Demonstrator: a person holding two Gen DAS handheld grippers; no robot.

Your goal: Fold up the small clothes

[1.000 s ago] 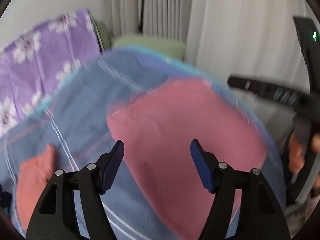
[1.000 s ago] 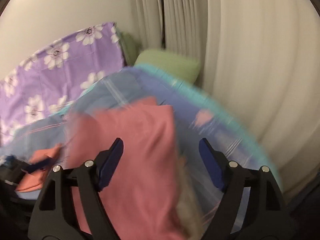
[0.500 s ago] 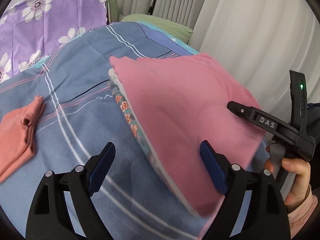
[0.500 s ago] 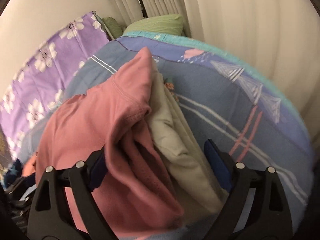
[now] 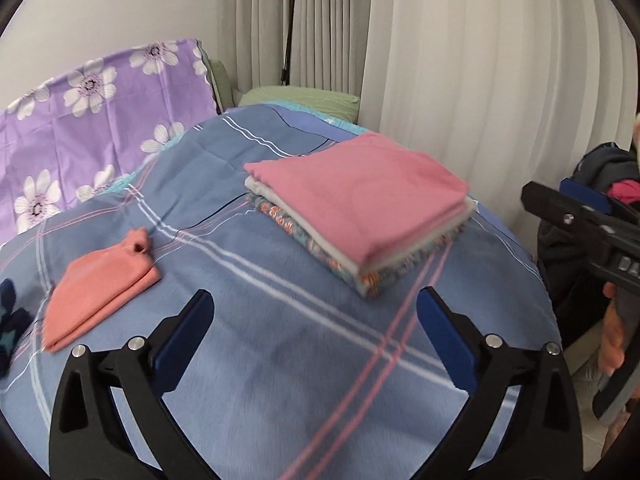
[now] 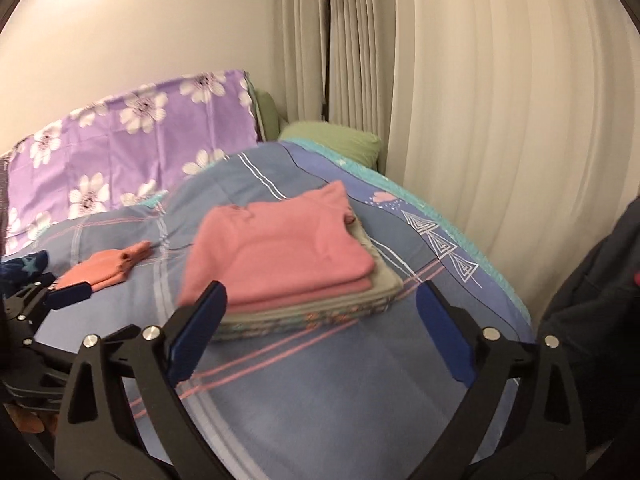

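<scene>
Left gripper (image 5: 316, 332): we see its blue-padded fingers spread wide with nothing between them, held above the blue plaid bedspread (image 5: 280, 380).
Right gripper (image 6: 320, 328): we find it released too, jaws wide apart and empty, hovering over the near part of the bed just short of the stack.
Pink garment (image 5: 356, 196): folded flat, it lies on top of the stack on the right half of the bed, touched by neither gripper.
Stack: under the pink piece we make out a grey folded garment (image 5: 344, 258), and beneath that a floral-print one (image 5: 372, 280) resting on the bedspread.
Orange garment (image 5: 100, 284): loosely folded, it lies on the left side of the bed, well apart from the stack.
Dark blue star-print cloth (image 6: 24, 270): we see only part of it at the far left edge, beyond the orange piece.
Head of the bed: a purple flowered sheet (image 5: 92, 120) stands behind the bedspread, with a green pillow (image 5: 300, 98) beside it.
Background: white curtains (image 5: 480, 60) hang along the right, and a black floor lamp (image 6: 320, 20) stands in the corner.
</scene>
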